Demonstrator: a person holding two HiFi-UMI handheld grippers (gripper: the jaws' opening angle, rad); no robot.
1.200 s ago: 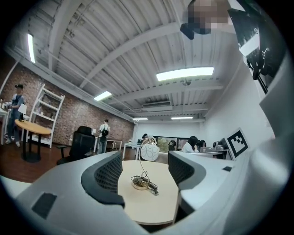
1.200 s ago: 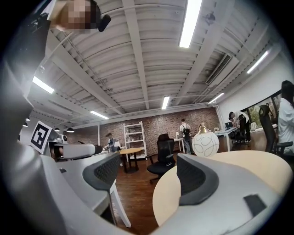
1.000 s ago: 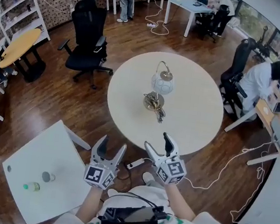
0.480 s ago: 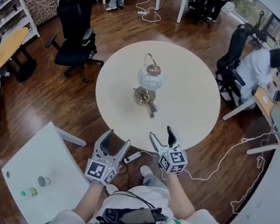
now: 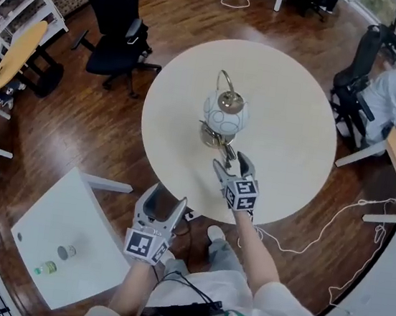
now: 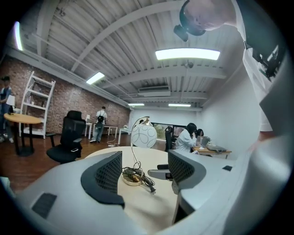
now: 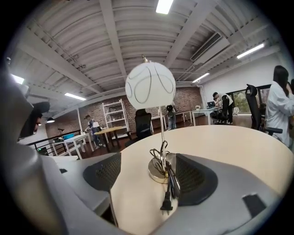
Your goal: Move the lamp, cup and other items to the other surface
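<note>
While the lamp (image 5: 225, 112) is left standing on the round table (image 5: 296, 130), the right gripper (image 5: 231, 164) is brought much closer to it. A second ago it was held well apart from the lamp, off the table edge, and now it is placed just before the lamp's gold base (image 7: 156, 171). Its jaws are kept wide apart. In the right gripper view the base and the loose cord (image 7: 170, 186) are seen between the jaw tips or just beyond them, and no pressing is seen.

The left gripper (image 5: 164, 198) is also moved a little toward the lamp, but it is kept well short of it, with the jaws apart and nothing between them. A cup (image 5: 65, 251) and a small bottle (image 5: 44, 268) are seen on a white square table (image 5: 82, 211), far from the lamp.

The approach to the lamp is judged nearly finished. A closing on the base or stem is expected next, and the cord may be caught there.
</note>
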